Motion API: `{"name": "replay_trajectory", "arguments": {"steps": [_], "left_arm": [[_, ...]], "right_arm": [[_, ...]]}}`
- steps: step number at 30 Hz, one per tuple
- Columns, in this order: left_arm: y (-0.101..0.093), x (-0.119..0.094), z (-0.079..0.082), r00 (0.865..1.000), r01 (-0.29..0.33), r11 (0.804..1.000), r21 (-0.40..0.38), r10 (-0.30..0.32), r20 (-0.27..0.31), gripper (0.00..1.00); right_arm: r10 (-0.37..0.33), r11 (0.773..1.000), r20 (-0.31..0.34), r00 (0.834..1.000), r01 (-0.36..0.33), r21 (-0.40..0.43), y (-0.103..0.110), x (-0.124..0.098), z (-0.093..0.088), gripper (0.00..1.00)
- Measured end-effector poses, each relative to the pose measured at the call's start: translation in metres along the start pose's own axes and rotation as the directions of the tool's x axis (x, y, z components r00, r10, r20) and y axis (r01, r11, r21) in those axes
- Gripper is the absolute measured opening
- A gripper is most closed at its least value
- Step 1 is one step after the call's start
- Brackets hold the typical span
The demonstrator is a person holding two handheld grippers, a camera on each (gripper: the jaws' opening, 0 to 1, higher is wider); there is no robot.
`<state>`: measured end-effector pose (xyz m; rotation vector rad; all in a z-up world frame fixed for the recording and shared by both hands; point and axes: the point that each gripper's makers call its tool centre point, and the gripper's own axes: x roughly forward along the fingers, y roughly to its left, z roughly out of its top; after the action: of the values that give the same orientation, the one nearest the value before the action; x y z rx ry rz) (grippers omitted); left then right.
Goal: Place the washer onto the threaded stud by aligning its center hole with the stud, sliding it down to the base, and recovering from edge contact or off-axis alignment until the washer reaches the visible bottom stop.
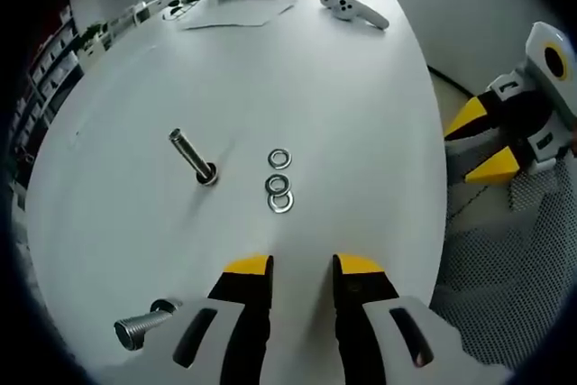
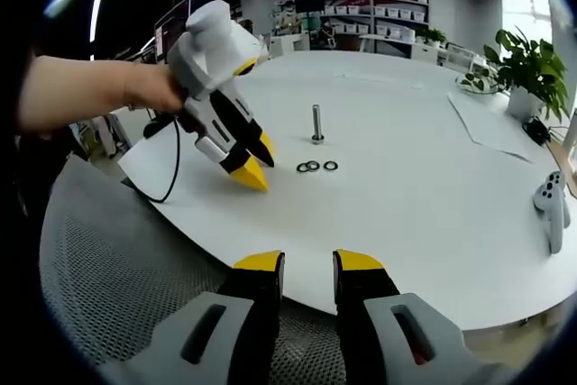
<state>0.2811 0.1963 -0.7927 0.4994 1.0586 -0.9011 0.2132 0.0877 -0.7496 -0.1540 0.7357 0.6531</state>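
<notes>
Both grippers' fingers released, empty. 3 washers (image 1: 279,182) lay bunched near stud (image 1: 192,156); risk: pinching 2 together, or nudging stud.

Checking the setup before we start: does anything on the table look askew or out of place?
Two of the three washers overlap rather than lying flat apart. A second bolt lies on its side near the left gripper, while the stud stands upright.

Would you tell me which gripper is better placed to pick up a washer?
Left. The left gripper hovers over the white table near the three silver metal washers; the right gripper sits beyond the edge.
</notes>
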Motion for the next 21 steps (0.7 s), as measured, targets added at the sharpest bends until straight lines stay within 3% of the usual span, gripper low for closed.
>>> {"name": "replay_trajectory", "arguments": {"steps": [10,21], "left_arm": [[0.009,0.011,0.023,0.999,-0.043,0.997,0.066,0.044,-0.023,0.22],[0.007,0.017,0.035,0.997,-0.017,0.990,0.141,0.027,-0.071,0.19]], "right_arm": [[0.012,1.000,-0.006,1.000,-0.012,0.001,0.002,0.001,-0.001,0.24],[0.013,1.000,0.005,1.000,-0.013,0.006,0.002,0.000,0.000,0.24]]}}
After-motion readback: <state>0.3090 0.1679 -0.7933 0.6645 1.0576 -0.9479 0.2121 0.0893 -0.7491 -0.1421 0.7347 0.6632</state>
